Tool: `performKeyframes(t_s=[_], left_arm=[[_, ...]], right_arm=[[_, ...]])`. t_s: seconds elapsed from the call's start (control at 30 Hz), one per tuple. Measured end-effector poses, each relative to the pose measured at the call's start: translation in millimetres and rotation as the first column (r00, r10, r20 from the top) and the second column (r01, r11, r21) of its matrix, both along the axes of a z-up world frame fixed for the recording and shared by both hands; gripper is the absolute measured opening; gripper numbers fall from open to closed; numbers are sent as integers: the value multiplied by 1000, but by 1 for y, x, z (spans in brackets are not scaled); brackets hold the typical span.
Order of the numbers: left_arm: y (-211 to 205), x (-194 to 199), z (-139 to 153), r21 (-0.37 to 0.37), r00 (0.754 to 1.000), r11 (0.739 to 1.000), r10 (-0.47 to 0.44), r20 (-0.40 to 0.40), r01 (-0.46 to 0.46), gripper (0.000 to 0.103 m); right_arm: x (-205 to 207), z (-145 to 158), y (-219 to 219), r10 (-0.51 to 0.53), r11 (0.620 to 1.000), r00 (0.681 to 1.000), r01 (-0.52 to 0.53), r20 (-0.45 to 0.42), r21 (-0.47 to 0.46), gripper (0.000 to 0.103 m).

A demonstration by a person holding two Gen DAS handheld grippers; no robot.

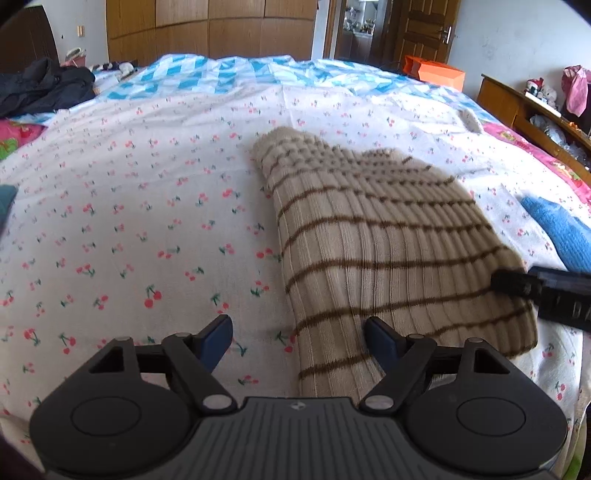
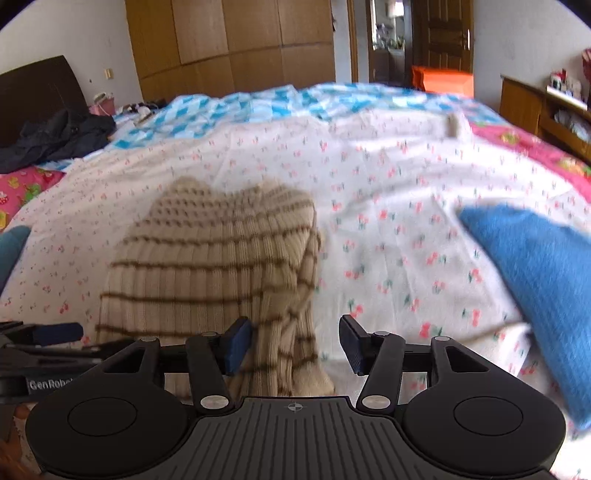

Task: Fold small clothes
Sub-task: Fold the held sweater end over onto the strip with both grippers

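Left gripper (image 1: 297,334) low over the bed, jaws spread wide, nothing between them; the near left edge of the sweater (image 1: 388,251) lies in the gap under the right finger but isn't pinched. Right gripper (image 2: 295,341) likewise spread, jaws released, straddling the sweater's (image 2: 221,258) near right corner, where a folded flap hangs toward the camera. Neither grips anything. Both tools point forward along the bed, close to the fabric, roughly level; the right one's view is motion-blurred. The right gripper's fingertip also shows at the right edge of the left view, touching or just over the sweater's hem side; can't tell which.

Sweater: beige ribbed knit with thin brown stripes, lying on the cherry-print sheet (image 1: 147,206) in the middle of the bed, already partly doubled over. Judged soft, light, floppy, a bit stretchy; ribs should give grip, not slippery. Best hold is the near corners or hem edge, pinching all layers so the fold doesn't slide apart.

Further right, a blue cloth (image 2: 535,280) on the sheet, well apart from the sweater. Far end: blue checked blanket (image 1: 221,74), dark jacket (image 1: 40,85) at left, wardrobe (image 1: 210,26) behind.
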State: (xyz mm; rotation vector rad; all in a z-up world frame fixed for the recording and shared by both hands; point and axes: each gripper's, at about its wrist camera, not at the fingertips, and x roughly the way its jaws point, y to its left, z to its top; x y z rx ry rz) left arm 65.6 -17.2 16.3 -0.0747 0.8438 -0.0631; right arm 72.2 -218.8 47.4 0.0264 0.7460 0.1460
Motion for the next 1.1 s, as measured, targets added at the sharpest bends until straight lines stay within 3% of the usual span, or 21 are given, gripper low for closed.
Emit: performKeyframes(t_s=[0.23, 0.47, 0.6, 0.63, 0.8, 1.1], left_arm=[[4, 14, 15, 7, 999, 1000, 24, 29, -24, 83], [-9, 46, 13, 34, 1000, 999, -8, 18, 8, 84], [-16, 54, 15, 15, 999, 1000, -25, 29, 25, 85], [-18, 55, 14, 15, 999, 1000, -27, 25, 27, 85], [-19, 55, 9, 16, 1000, 999, -27, -3, 27, 86], [-27, 43, 12, 59, 999, 998, -31, -18, 32, 85]], right_arm=[[53, 18, 20, 57, 998, 995, -57, 80, -7, 52], [107, -7, 22, 40, 999, 999, -41, 35, 20, 52], [111, -23, 13, 22, 1000, 1000, -22, 9, -9, 54], [112, -26, 9, 11, 1000, 1000, -11, 0, 1, 58], [115, -39, -15, -53, 993, 997, 57, -49, 103, 62], [95, -11, -10, -36, 998, 999, 35, 11, 42, 62]])
